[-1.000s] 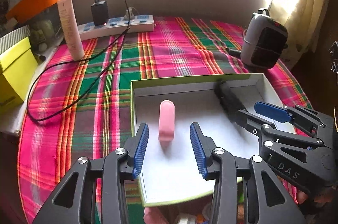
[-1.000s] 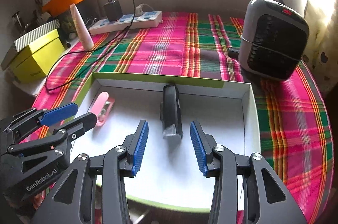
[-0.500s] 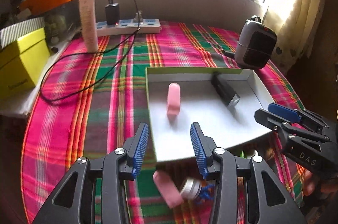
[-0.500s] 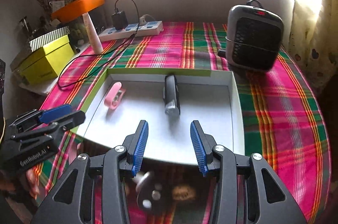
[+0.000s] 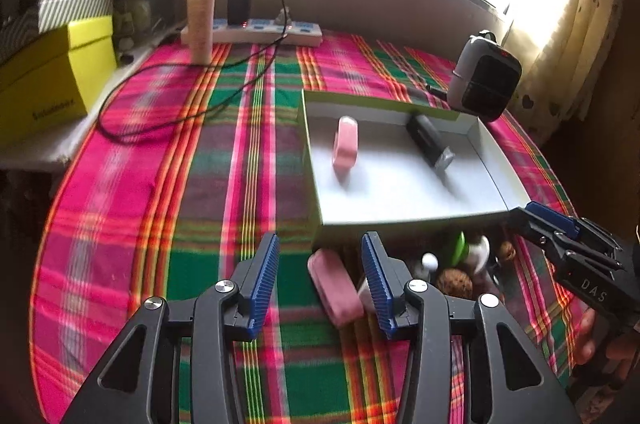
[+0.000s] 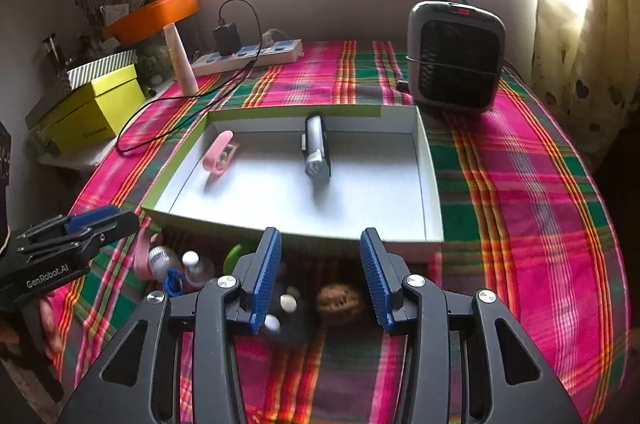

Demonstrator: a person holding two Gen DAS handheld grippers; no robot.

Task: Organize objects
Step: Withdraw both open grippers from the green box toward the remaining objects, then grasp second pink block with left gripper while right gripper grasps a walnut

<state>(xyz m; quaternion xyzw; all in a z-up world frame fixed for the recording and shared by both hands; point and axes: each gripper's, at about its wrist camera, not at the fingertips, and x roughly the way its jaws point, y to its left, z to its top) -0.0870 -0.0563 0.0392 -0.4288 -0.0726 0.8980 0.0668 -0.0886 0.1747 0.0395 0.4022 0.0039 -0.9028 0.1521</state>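
Claws hang parted and empty over a plaid-covered table (image 5: 248, 152), the left claw (image 5: 318, 278) above a pink case (image 5: 335, 288) lying on the cloth just short of the shallow box lid (image 5: 404, 220). Inside the lid rest a pink clip (image 6: 219, 153) near its left wall and a dark flashlight (image 6: 317, 149) toward the middle, well apart. From the left wrist, the case and a green-and-white item (image 5: 466, 250) show plainly; from the right wrist, the right claw (image 6: 320, 278) hovers over a walnut (image 6: 339, 298), a small bottle (image 6: 198, 270) and a blue cord (image 6: 174, 282) in the lid's shadow, details the other camera blurs. Only the right view gives the small heater (image 6: 455, 58) in full. A power strip (image 5: 260, 31) lies by the far wall, a yellow box (image 5: 52, 72) off the table's left edge.
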